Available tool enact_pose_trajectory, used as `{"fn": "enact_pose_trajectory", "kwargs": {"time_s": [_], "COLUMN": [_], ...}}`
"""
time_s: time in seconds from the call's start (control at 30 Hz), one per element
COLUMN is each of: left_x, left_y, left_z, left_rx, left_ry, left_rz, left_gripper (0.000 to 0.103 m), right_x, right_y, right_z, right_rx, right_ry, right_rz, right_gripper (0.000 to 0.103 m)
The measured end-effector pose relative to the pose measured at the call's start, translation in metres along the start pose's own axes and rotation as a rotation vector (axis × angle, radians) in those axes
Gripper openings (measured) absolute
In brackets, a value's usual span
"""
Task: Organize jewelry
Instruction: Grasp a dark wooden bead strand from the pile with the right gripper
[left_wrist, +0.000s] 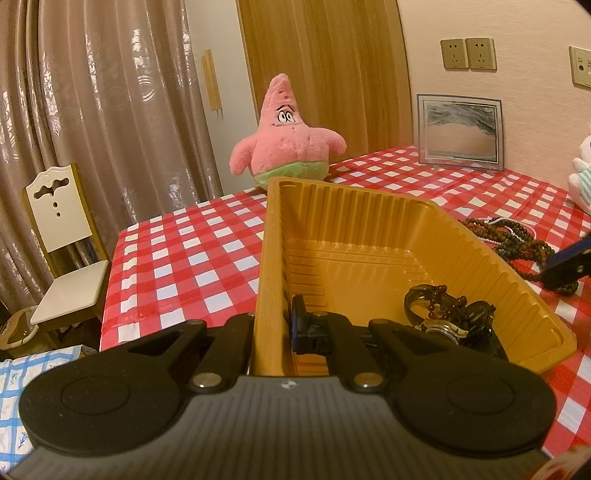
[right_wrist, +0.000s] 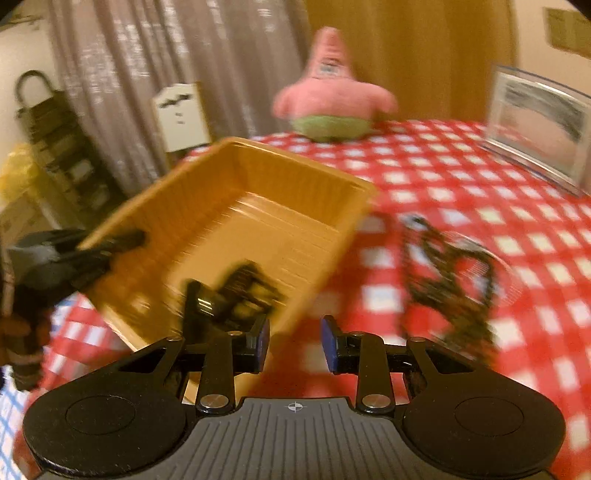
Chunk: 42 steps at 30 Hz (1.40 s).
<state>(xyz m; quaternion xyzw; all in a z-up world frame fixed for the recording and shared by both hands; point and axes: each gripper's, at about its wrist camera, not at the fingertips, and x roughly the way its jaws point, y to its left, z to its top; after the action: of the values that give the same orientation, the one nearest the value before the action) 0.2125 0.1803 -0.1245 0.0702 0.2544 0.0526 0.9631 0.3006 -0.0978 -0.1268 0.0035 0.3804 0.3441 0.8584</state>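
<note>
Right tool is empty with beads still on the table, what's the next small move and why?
Probably swing the right tool over to the bead strands and lower around one. Its jaws are open with nothing between them, the watches already lie in the yellow tray, and the left tool steadies the tray's wall.

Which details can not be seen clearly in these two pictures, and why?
- Right wrist view: motion blur smears the bead strands on the tablecloth; their number is unclear.
- Left wrist view: the watches in the yellow tray overlap; count uncertain.
- Left wrist view: the picture's edge cuts off the right gripper.
</note>
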Motion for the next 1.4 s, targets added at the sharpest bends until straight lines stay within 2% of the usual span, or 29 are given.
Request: {"fn": "enact_pose_trajectory", "kwargs": {"time_s": [0.27,0.47,0.97,1.2,1.27,1.3,1.33,1.4], "left_x": [0.000,0.000,0.000,0.001,0.001,0.000,0.001,0.001], "left_y": [0.000,0.000,0.000,0.000,0.001,0.001,0.001,0.001], "left_z": [0.000,0.000,0.000,0.000,0.000,0.000,0.000,-0.001], "left_rx": [0.001,0.000,0.001,0.001,0.002,0.002,0.003,0.005], "left_ry": [0.000,0.000,0.000,0.002,0.003,0.003,0.003,0.004], "left_rz": [0.000,0.000,0.000,-0.001,0.000,-0.001,0.000,0.000], "left_gripper": [0.005,0.005,0.005,0.005,0.005,0.005,0.005,0.005], "right_x": [-0.029,-0.037,0.001,0.017,0.019,0.020,0.021,0.020], "right_y": [-0.056,-0.083,-0.102,-0.112,-0.112,-0.112,-0.111,-0.109], "right_z": [-0.015,-0.018,0.001,0.005,0.007,0.007,0.007,0.007], "right_rx": [0.072,0.101,-0.060,-0.067,-0.070,-0.074,-0.082,-0.094], "right_ry": [0.016,0.015,0.041,0.059,0.062,0.067,0.072,0.070], "right_rz": [-0.168,-0.217,-0.190,-0.162,-0.149,-0.141,-0.135,-0.129], "right_gripper": [0.031,0.031,0.031,0.031,0.025,0.011,0.007,0.007]}}
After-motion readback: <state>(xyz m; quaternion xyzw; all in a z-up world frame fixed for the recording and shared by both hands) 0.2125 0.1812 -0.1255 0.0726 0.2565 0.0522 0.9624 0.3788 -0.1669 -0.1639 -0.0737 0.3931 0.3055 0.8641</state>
